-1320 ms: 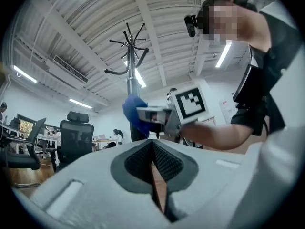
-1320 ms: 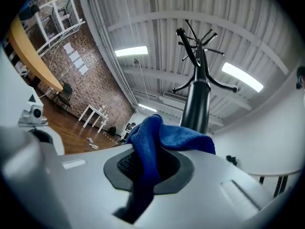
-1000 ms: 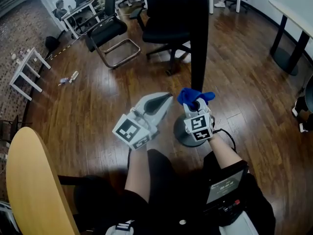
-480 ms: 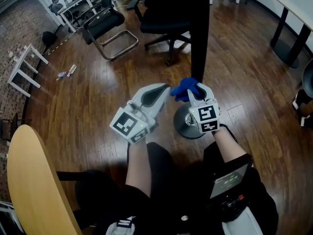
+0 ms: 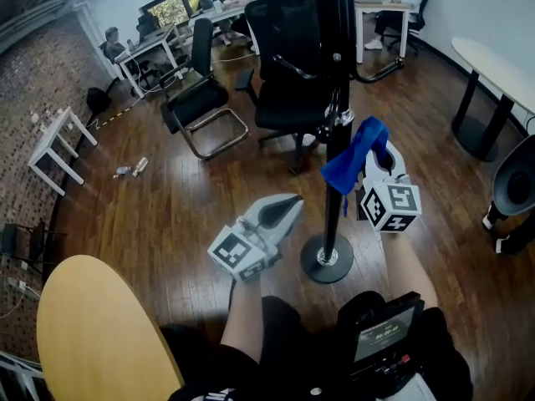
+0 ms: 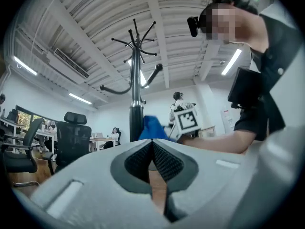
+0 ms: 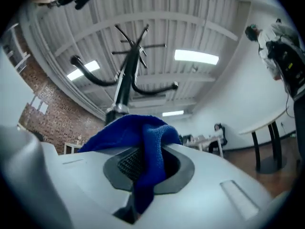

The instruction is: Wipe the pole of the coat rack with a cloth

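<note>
The coat rack's black pole rises from a round base on the wooden floor, with curved hooks at the top. My right gripper is shut on a blue cloth and holds it against the pole's right side, about mid-height. My left gripper hangs lower, left of the pole, jaws shut with nothing between them. The blue cloth also shows beside the pole in the left gripper view.
Black office chairs stand behind the rack. A round wooden table is at the near left, a white table at the right, a small white stand at the far left. People sit at desks in the back.
My right gripper has risen with the blue cloth from near the base up to the pole's middle. The left gripper has stayed low beside the base. The head view has tilted up.
</note>
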